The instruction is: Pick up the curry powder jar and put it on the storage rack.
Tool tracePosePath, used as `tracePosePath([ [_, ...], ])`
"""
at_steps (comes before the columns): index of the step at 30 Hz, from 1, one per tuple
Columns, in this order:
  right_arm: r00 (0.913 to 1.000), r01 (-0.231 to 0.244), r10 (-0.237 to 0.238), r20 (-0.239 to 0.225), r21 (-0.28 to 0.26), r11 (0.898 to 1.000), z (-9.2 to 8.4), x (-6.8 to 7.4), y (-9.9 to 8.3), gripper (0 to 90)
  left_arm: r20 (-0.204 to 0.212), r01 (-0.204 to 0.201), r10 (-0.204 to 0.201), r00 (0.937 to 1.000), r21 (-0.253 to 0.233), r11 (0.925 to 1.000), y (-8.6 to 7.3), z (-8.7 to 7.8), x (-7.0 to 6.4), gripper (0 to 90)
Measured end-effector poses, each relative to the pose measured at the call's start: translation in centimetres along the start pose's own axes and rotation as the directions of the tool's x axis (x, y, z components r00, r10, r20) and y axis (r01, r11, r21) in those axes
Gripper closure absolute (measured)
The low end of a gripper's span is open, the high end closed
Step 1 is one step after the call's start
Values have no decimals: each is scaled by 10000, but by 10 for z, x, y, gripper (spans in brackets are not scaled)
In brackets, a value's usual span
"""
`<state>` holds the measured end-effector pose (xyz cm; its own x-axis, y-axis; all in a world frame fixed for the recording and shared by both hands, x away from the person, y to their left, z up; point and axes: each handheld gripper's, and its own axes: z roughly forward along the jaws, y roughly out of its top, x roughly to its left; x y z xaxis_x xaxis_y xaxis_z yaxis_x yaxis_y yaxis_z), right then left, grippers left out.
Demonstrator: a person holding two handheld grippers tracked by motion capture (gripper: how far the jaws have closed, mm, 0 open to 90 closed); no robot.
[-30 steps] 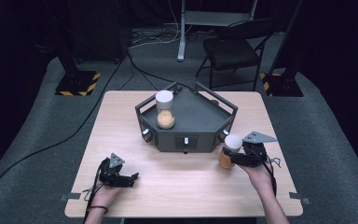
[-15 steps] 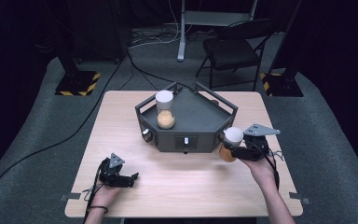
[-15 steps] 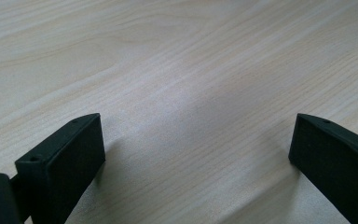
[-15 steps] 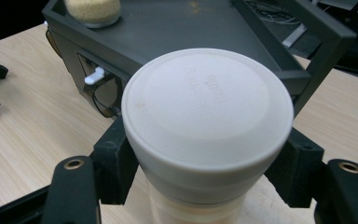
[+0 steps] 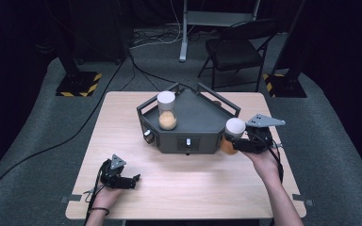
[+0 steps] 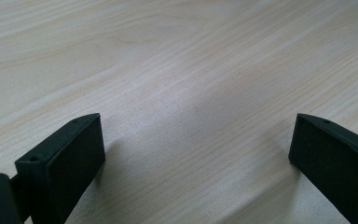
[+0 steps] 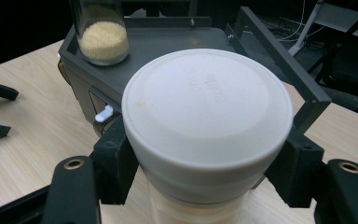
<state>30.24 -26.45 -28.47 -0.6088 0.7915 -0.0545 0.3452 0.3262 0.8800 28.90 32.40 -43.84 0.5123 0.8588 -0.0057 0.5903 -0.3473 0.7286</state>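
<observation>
Up comes the jar (image 5: 232,134) off the table (image 5: 122,122), upright, clamped in the right hand-held gripper (image 5: 238,143), scale (image 5: 188,120) just left; left hand-held gripper (image 5: 134,181) gapes empty.

Clear jar (image 5: 231,136) of orange-tan grains, white lid on, upright, off the table, beside the grey stand's right corner

Faint embossed marks on the white lid (image 7: 207,112), seemingly lettering, unreadable.

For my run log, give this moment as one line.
right tool: shut on white-lidded clear jar beside dark grey tray | left tool: open, on wooden table
</observation>
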Motion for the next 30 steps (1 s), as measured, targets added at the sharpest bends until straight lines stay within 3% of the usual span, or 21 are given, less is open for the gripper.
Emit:
tracePosePath([
  [19, 9997, 220, -217, 93, -309, 9993, 1, 4, 35, 328, -3, 21, -21, 10000, -12, 10000, 0, 0, 0, 33],
  [30, 9993, 316, -308, 192, -435, 9986, 10, 6, 47, 327, -1, 6, -6, 10000, 1, 10000, 0, 0, 0, 33],
])
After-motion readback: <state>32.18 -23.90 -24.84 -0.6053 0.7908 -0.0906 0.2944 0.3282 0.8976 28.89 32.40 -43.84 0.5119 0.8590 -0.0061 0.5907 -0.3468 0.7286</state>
